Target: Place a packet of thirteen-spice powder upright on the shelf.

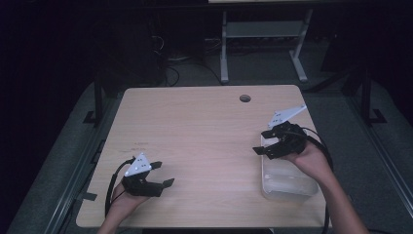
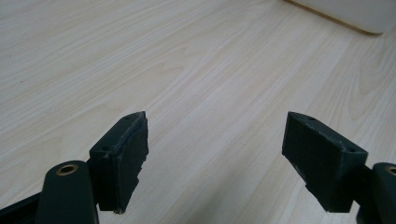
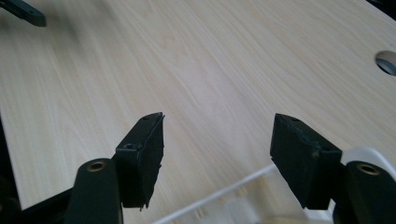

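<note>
Resting on the pale wooden table (image 1: 204,131) in a dark room, a clear container (image 1: 287,183) sits under the right gripper (image 1: 265,142); both grippers' fingers gape empty.

In the left gripper view, the translucent white plastic container (image 2: 348,13) was cut off by the top edge, so that no more than a rounded corner of it could be seen. In the right gripper view, the bottom edge cut the same container's pale rim (image 3: 219,198), and its far wall lay partly hidden behind the right-hand black finger (image 3: 303,161). There, the round cable hole (image 3: 387,62) in the light wooden bench (image 3: 210,70) was clipped by the right edge. In the high view, the container's contents were too blurred to tell, and the person's forearms ran off the bottom edge.
</note>
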